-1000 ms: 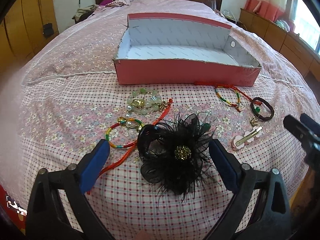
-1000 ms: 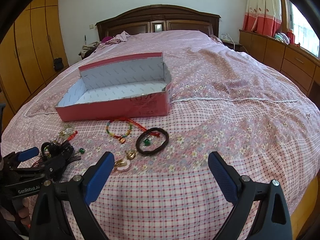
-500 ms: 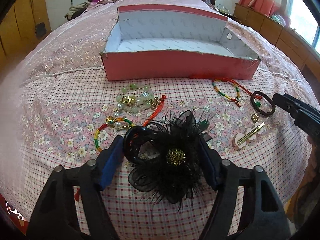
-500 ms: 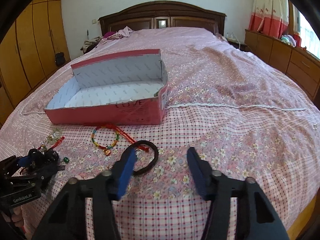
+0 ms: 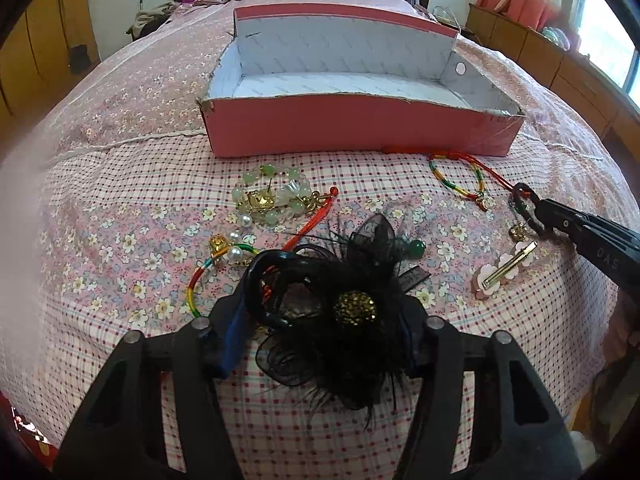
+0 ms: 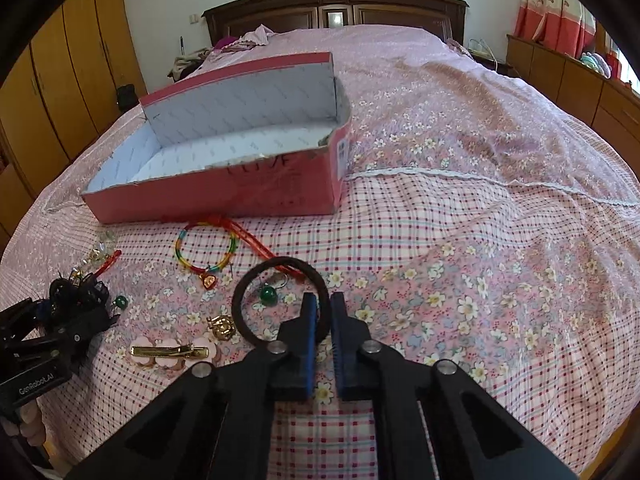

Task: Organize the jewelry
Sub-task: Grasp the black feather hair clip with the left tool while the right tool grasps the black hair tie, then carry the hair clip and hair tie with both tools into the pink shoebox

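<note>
My left gripper (image 5: pixel 324 332) is shut on a black feathered hair clip (image 5: pixel 340 304) with a gold centre, low over the bed. My right gripper (image 6: pixel 323 312) is shut on the rim of a black hair tie (image 6: pixel 276 300) that lies on the bed; both show at the right in the left wrist view (image 5: pixel 524 204). An open pink box (image 5: pixel 352 132) with a white inside stands behind the jewelry; it also shows in the right wrist view (image 6: pixel 224 196).
On the checked bedspread lie a green bead bracelet (image 5: pixel 272 200), a rainbow bracelet with pearls (image 5: pixel 216 264), a second rainbow bracelet (image 6: pixel 204 248) with a red cord, a pink flower hair clip (image 6: pixel 172 354) and a green bead (image 6: pixel 267 294). Wardrobes stand left, a dresser right.
My left gripper has closed on the black feathered clip. My right gripper has moved forward and closed from wide open onto the black hair tie.
</note>
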### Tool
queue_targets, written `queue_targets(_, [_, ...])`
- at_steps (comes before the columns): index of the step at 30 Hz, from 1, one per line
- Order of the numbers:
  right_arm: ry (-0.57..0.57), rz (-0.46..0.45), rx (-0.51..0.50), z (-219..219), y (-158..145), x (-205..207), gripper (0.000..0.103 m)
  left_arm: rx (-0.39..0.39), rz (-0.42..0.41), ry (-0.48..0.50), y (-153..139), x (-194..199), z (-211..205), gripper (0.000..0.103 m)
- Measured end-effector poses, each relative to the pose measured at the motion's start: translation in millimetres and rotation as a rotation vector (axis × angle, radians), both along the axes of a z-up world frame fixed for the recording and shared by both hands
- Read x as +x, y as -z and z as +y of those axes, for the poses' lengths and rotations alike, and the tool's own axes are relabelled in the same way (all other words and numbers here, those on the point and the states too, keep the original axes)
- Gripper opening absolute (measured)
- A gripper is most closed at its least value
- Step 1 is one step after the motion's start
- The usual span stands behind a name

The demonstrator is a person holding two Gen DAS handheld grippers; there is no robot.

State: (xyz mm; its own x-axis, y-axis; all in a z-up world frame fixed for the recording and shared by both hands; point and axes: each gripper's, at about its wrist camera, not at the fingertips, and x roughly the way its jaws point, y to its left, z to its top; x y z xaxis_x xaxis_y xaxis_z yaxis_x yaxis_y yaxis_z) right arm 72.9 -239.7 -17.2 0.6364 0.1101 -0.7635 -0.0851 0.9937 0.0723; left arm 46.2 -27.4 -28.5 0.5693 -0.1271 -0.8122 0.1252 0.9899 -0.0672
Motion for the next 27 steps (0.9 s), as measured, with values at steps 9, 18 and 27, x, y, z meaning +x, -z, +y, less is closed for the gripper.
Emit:
queue_targets(9, [-0.002, -0.032, 0.025, -0.2, -14.5, -10.2, 0.006, -0.042, -0.017, 0.016, -9.7, -13.4, 10.3, 0.044])
queue_targets(18, [-0.011, -0.08, 0.039, 4.2, -38.1, -21.8, 0.006, -0.063, -0.066, 0.026, -32.0, -28.4, 17.1, 0.044])
queue_targets(27, [-0.037, -0.133, 0.046, 13.1, -64.1, -29.8, 0.006, -0.076, -0.117, 0.029, -58.5, -27.8, 20.6, 0.044])
